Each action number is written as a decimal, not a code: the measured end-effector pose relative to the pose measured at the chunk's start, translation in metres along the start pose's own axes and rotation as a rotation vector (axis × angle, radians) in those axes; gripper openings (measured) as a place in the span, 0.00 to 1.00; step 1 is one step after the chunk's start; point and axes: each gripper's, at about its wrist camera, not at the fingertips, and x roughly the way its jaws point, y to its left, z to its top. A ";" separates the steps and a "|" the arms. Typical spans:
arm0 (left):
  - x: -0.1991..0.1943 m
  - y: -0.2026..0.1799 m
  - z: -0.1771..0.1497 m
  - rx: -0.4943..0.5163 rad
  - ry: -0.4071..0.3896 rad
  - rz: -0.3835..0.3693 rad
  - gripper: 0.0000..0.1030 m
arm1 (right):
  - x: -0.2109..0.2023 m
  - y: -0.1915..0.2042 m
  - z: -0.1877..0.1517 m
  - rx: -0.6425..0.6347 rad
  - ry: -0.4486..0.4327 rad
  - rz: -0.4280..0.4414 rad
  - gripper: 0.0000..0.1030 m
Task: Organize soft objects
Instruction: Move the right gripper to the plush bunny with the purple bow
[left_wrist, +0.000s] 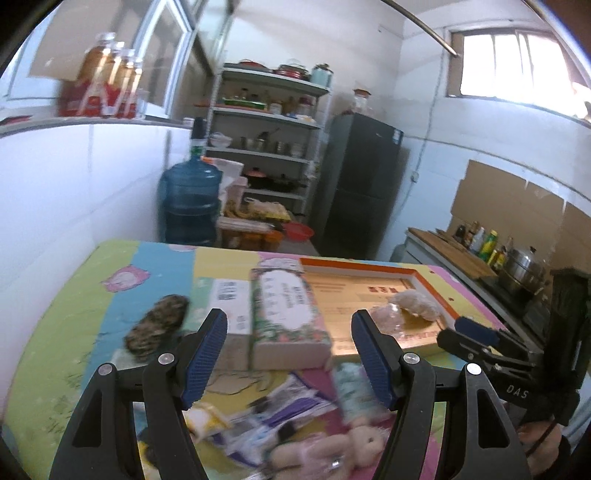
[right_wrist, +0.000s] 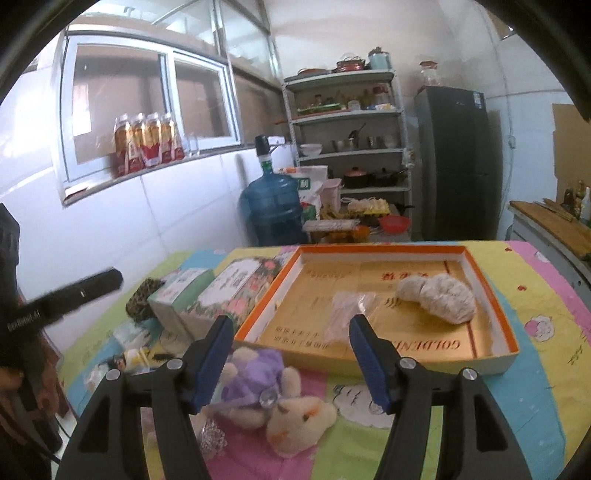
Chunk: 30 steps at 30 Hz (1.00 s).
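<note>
1. Both tongs hang over the table with nothing in them: the left gripper (left_wrist: 290, 356) is spread wide, and the right gripper (right_wrist: 291, 363) is just as wide, jaws bare.
2. Nearest the right gripper lies a plush toy (right_wrist: 273, 398), purple body, cream head, flat on the cloth (right_wrist: 535, 369) just short of the tray. It sits between and just below the blue pads, so I judge it the likely next pick.
3. Under the left gripper the view is blurred, but a pink plush (left_wrist: 354, 446) and some flat packets (left_wrist: 273, 410) are scattered on the near cloth, not yet sorted.
4. Next out, the tray (right_wrist: 495, 360), a shallow orange-rimmed box lid with a gold floor, open side up, the obvious collecting spot. Already inside: a pale fluffy lump (right_wrist: 437, 297) toward the right wall, and a clear plastic bag (right_wrist: 351, 310) lying mid-floor, near it but apart.
5. Left of the tray, two boxes side by side: a floral box (right_wrist: 232, 295) right against the tray wall, and a green box (right_wrist: 181, 295) beside that. A dark mottled sponge (right_wrist: 142, 299) rests past the green box.
6. My read: sorting is partly done, with several soft things outside the tray.
7. Beyond the table, a water jug (right_wrist: 275, 206), shelves (right_wrist: 351, 110) and a fridge (right_wrist: 456, 162).
</note>
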 end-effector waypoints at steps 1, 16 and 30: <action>-0.003 0.005 -0.002 -0.004 -0.005 0.004 0.69 | 0.002 0.001 -0.003 -0.004 0.011 0.008 0.63; -0.012 0.043 -0.037 0.014 0.026 -0.033 0.69 | 0.031 0.002 -0.039 -0.200 0.230 0.177 0.63; -0.003 0.019 -0.060 0.160 0.080 -0.096 0.69 | 0.054 -0.006 -0.042 -0.242 0.295 0.211 0.55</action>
